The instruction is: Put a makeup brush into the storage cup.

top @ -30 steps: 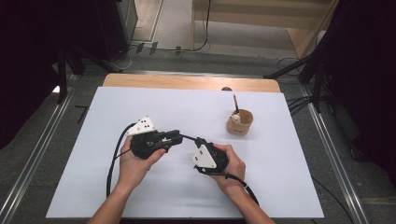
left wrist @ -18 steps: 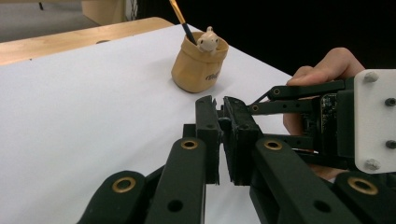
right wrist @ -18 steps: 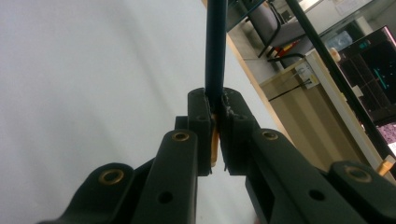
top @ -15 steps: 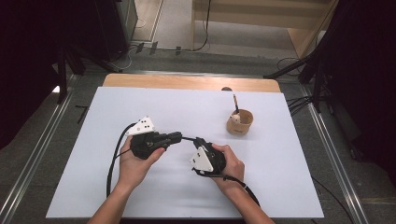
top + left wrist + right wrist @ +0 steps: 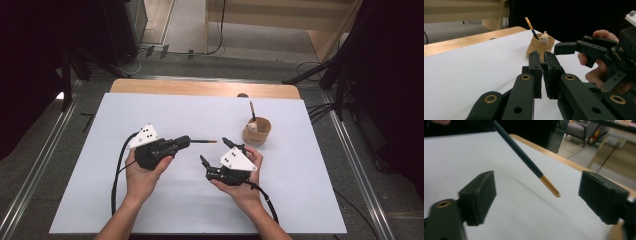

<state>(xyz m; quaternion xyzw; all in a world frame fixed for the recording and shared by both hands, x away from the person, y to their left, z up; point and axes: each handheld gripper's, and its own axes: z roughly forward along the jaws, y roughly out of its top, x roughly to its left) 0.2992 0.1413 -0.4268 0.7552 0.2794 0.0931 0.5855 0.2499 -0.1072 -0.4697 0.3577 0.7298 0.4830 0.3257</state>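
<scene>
Brush (image 5: 202,141) sits clamped in my left tongs (image 5: 186,142), held level above the table (image 5: 310,200) with its tan tip pointing right, toward the holder cup (image 5: 257,132) at the far right, where another brush (image 5: 252,111) already stands. My right tongs (image 5: 214,151) have just been opening; their jaws now stand apart on either side of that tip, touching nothing. To do the drop well, I think I should keep the left grip firm, carry the brush over the cup's mouth, tilt it upright, and lower it beside the little figure (image 5: 544,38) without knocking the standing brush. My right tongs should stay clear, or steady the cup's wall if it shifts.
</scene>
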